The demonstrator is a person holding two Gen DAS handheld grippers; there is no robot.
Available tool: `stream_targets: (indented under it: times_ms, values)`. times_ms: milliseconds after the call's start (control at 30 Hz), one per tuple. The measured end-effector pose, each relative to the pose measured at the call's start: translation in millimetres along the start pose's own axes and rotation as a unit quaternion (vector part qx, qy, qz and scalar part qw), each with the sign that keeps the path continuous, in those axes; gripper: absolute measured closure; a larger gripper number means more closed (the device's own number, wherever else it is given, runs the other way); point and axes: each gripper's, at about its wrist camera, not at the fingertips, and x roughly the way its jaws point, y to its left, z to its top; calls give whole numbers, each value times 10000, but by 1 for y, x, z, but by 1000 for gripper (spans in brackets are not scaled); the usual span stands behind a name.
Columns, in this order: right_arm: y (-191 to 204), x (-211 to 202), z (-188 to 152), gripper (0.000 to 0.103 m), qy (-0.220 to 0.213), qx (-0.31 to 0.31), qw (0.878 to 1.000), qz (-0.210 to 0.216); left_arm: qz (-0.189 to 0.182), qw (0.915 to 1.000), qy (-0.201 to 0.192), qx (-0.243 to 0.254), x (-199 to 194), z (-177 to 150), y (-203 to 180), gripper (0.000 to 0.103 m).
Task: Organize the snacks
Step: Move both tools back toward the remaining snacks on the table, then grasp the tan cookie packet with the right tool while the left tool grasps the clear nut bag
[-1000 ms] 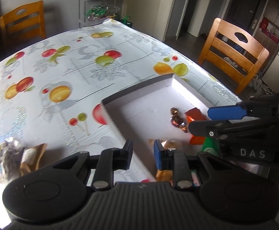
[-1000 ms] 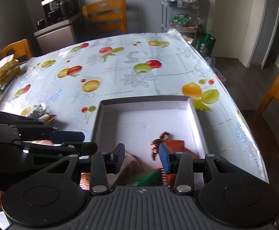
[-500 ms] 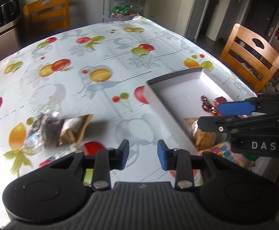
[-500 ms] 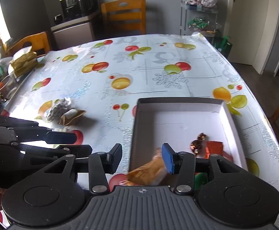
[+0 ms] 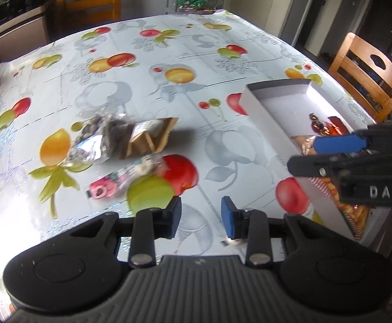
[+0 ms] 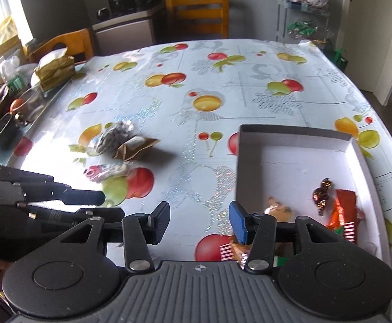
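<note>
We hold both grippers over a table (image 6: 249, 62) covered in a fruit-print cloth. The left gripper (image 5: 200, 219) has its jaws parted with nothing between them; only tablecloth shows in the gap. The right gripper (image 6: 200, 222) has just been opening its jaws, and they too stand apart and empty, the near left corner of the white cardboard box (image 6: 292, 132) showing just past its blue pad.

The box lies on the right side of the table, its long axis running away from us. Inside it, towards the near end, we see a foil-wrapped brown candy (image 6: 322, 195), an orange wrapper (image 6: 343, 210) just beside it, and a golden-brown packet (image 6: 278, 210) near the box's left wall. A striped red-and-white packet (image 5: 349, 210) lies at the near end, partly hidden by the grippers.

Outside the box, well to its left, two snacks lie on the cloth. The clear bag of dark round pieces with a brown cardboard header (image 5: 120, 140) lies with its long axis across the table, header end pointing towards the box. Just nearer to us lies a small clear packet with pink sweets (image 5: 120, 183), also lengthwise across the table, its pink end pointing away from the box. The two packets sit close together; we cannot tell whether they touch.
</note>
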Motion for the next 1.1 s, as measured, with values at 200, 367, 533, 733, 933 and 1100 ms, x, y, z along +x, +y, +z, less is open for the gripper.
stream_targets:
  times_ms: [200, 367, 533, 733, 933, 1100]
  values:
    - [13, 8, -10, 53, 199, -168, 9995, 169, 89, 9999, -44, -77, -1, 4, 16, 72]
    - [20, 12, -14, 53, 296, -224, 9990, 262, 156, 9998, -68, -118, 2, 8, 28, 72]
    - [23, 15, -13, 53, 333, -232, 9987, 311, 255, 9994, -97, -235, 4, 13, 44, 72]
    - [29, 20, -13, 53, 421, -329, 9979, 372, 416, 9985, -218, -286, 4, 22, 63, 72]
    - [30, 26, -10, 53, 469, -315, 9978, 360, 735, 9960, -386, 320, 11, 31, 64, 72]
    - [34, 30, -4, 53, 484, -361, 9974, 388, 979, 9913, -422, 768, 23, 36, 63, 72]
